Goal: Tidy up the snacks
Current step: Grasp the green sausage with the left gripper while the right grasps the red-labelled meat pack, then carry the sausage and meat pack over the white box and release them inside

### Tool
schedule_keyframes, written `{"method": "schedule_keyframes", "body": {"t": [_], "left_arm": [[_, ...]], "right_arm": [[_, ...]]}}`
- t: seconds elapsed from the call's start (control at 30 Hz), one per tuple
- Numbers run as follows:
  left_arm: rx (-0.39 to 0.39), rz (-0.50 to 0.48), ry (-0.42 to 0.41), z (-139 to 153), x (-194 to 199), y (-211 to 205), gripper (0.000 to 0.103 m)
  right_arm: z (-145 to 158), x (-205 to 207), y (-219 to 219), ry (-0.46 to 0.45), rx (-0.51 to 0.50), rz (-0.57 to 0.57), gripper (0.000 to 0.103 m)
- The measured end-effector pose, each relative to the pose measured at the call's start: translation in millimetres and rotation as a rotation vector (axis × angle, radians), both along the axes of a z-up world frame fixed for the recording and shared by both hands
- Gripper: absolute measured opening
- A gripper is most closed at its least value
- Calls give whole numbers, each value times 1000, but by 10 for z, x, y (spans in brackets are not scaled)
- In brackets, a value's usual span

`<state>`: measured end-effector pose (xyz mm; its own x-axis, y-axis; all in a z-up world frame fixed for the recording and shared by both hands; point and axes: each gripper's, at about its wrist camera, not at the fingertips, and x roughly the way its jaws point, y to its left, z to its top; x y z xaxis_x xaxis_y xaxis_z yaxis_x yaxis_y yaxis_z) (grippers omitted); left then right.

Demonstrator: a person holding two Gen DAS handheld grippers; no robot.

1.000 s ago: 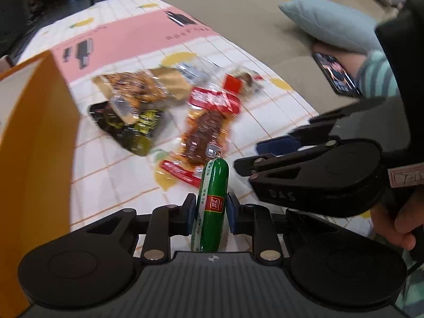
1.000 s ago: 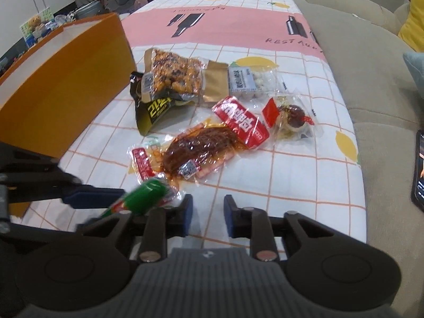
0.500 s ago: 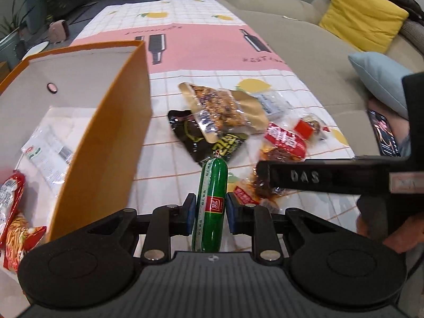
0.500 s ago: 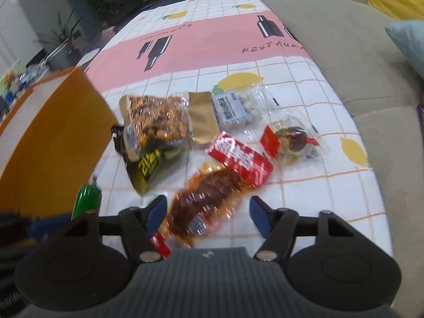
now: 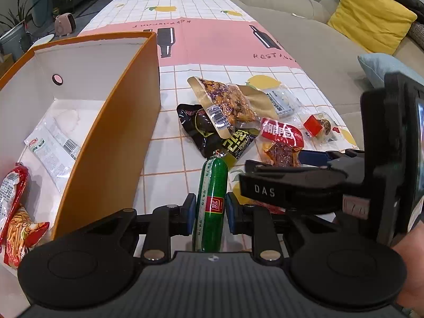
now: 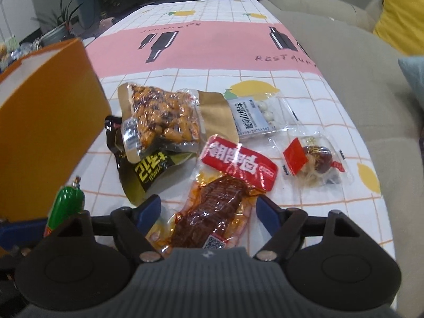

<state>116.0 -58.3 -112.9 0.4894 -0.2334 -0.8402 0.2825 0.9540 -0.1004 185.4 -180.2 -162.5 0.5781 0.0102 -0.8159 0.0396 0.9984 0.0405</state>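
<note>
The left gripper [image 5: 209, 213] is clamped on a glossy green sausage [image 5: 212, 201], a smooth plastic-skinned cylinder with a red label, its blue pads pressing both sides; the sausage points away over the table, beside the near right wall of the orange box [image 5: 114, 143]. That box is stiff card, orange outside and matt white inside, and holds a clear crinkled packet [image 5: 53, 143] and red noodle packets [image 5: 16, 212] cut off at the left edge.

The right gripper [image 6: 209, 212] points steeply down with its jaws spread wide, either side of a shiny see-through pouch of dark red meat [image 6: 212, 212]; the pads do not touch it, and the pouch's near end is hidden under the gripper body. Beyond lie a black foil pack [image 6: 148, 169] partly covered by a clear bag of orange nuts [image 6: 161, 116], a small packet of white balls [image 6: 254, 116] and a wrapped date snack [image 6: 312, 161], all on a checked tablecloth [image 6: 304, 193] with a pink band. A hand [image 5: 410, 265] on the right gripper is cropped at the right edge
</note>
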Motion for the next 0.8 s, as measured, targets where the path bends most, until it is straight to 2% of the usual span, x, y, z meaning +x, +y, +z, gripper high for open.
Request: {"method": "schedule_keyframes", "body": {"t": [0.1, 0.13, 0.27, 0.4, 0.47, 0.8], "left_arm": [[-1, -4, -2, 6, -13, -10, 26], [-1, -4, -2, 9, -18, -13, 26], [-3, -6, -3, 23, -37, -11, 26], [-11, -5, -6, 50, -60, -9, 26], [-12, -8, -10, 65, -78, -12, 26], [-29, -3, -38, 193, -168, 27, 26]], "right_arm": [[14, -51, -12, -5, -18, 1, 63], [23, -67, -30, -5, -15, -3, 55], [50, -108, -75, -2, -4, 2, 51], [122, -169, -64, -25, 16, 20, 36], [167, -185, -31, -28, -1, 32, 35], [307, -323, -153, -22, 96, 12, 33]]}}
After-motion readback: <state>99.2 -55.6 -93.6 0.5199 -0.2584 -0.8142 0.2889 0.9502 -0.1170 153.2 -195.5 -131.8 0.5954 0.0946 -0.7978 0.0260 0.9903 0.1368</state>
